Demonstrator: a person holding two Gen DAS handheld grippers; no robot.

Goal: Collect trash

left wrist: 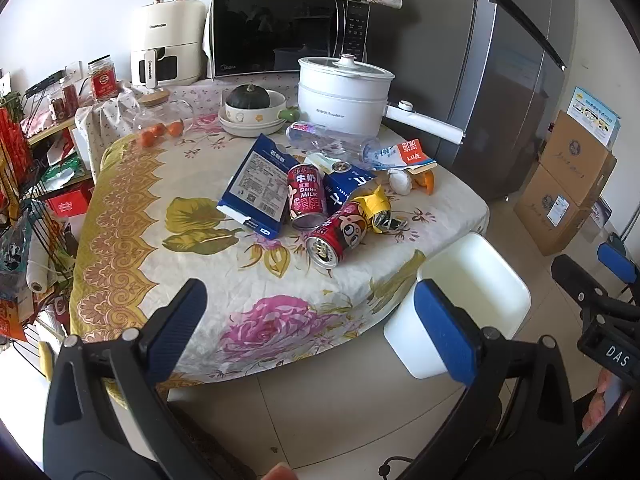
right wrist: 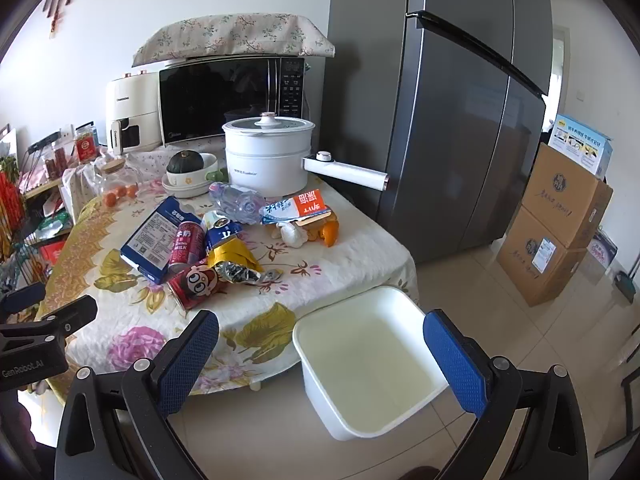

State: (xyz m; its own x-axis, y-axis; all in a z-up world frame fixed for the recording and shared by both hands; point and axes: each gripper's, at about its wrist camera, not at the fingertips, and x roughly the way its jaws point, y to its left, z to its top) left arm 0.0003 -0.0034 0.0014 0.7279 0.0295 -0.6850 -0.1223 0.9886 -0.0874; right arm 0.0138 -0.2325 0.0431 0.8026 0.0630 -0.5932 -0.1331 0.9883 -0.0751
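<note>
Trash lies in a heap on the flowered tablecloth (left wrist: 132,216): a blue carton (left wrist: 256,188), two red milk cans (left wrist: 306,196) (left wrist: 340,236), a yellow crumpled wrapper (left wrist: 378,208), an empty plastic bottle (left wrist: 332,140), an orange-and-white pouch (left wrist: 408,154), and peels and an eggshell (left wrist: 402,180). The same heap shows in the right wrist view, with the cartoon can (right wrist: 196,284) nearest. A white bin (right wrist: 368,360) stands on the floor by the table. My left gripper (left wrist: 316,320) hovers open over the table's near edge. Over the bin my right gripper (right wrist: 320,352) is open too, with nothing held.
A white electric pot (left wrist: 344,96), bowls with a squash (left wrist: 250,110), a microwave (left wrist: 288,32) and an air fryer (left wrist: 166,44) crowd the table's back. A grey fridge (right wrist: 440,112) stands right, cardboard boxes (right wrist: 556,232) beyond it. A cluttered wire rack (left wrist: 24,208) is left.
</note>
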